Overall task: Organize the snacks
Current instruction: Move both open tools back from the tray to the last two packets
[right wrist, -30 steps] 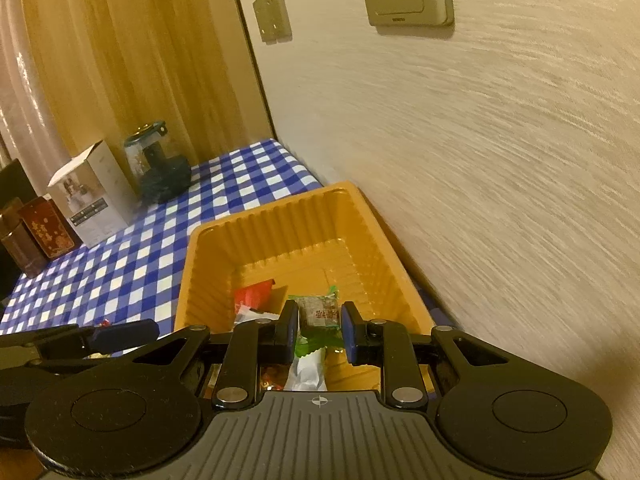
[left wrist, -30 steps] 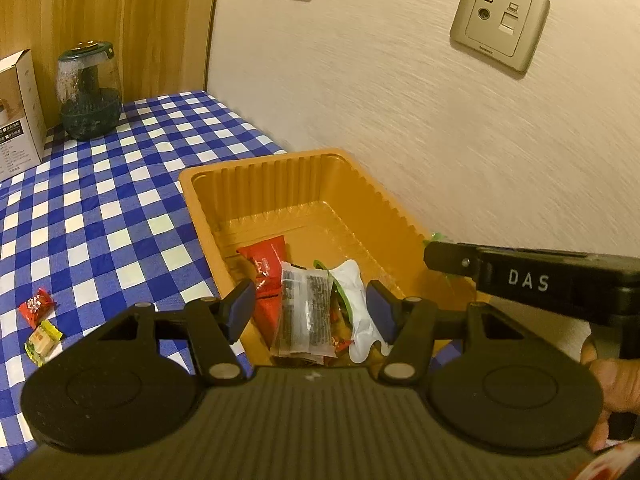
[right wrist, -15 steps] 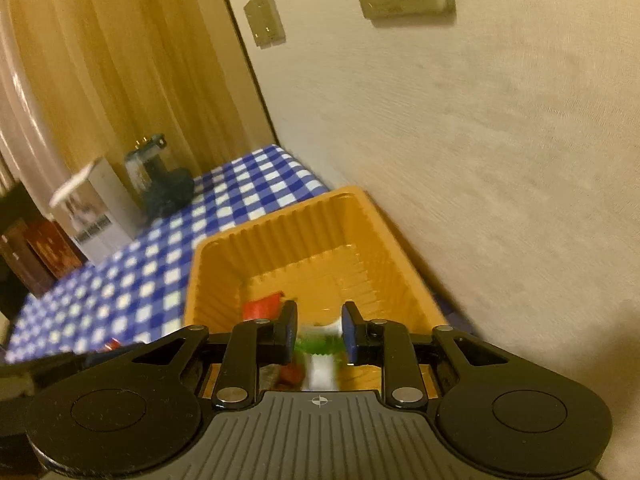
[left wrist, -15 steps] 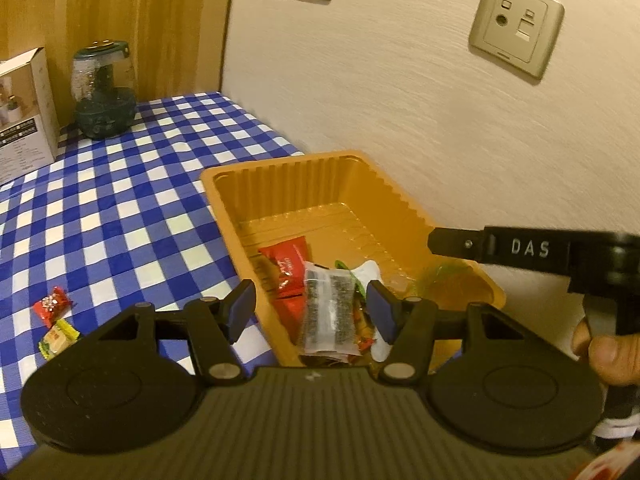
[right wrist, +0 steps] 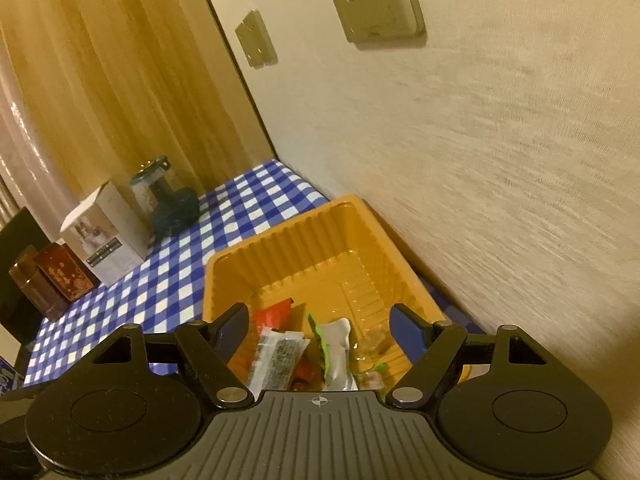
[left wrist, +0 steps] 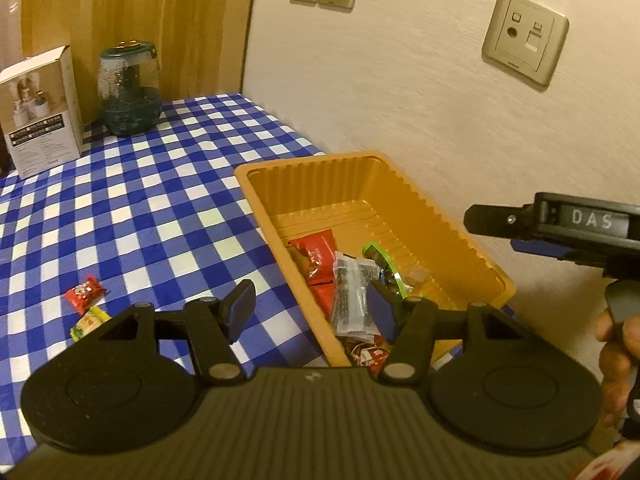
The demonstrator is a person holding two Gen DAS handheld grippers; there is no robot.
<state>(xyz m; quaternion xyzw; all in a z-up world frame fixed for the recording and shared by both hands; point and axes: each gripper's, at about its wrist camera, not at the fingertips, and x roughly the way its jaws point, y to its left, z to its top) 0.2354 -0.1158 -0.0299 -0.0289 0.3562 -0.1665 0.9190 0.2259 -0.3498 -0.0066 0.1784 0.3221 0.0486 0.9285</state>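
Note:
An orange tray [left wrist: 360, 168] stands on the checked cloth against the wall. In it lie a red packet [left wrist: 318, 254], a clear dark packet [left wrist: 352, 292] and a green-edged one [left wrist: 380, 258]. My left gripper [left wrist: 310, 308] hangs open over the tray's near left wall, holding nothing. Two loose sweets, a red one [left wrist: 85, 293] and a yellow-green one [left wrist: 90, 322], lie on the cloth to its left. My right gripper [right wrist: 320, 326] is over the tray [right wrist: 288, 248] with its jaws opening. Nothing is between its pads, and a small green-wrapped snack [right wrist: 370, 376] lies below it beside a white packet [right wrist: 338, 352].
The wall runs close along the tray's right side. At the back of the table stand a white box [left wrist: 40, 108] and a dark glass jar [left wrist: 128, 88]; brown tins [right wrist: 60, 280] stand further left. A person's hand [left wrist: 616, 344] holds the right gripper's handle.
The right gripper's jaws went from shut on a green-wrapped snack to wide apart, and the snack dropped into the tray. The left gripper drifted sideways, so the tray sits further right in its view.

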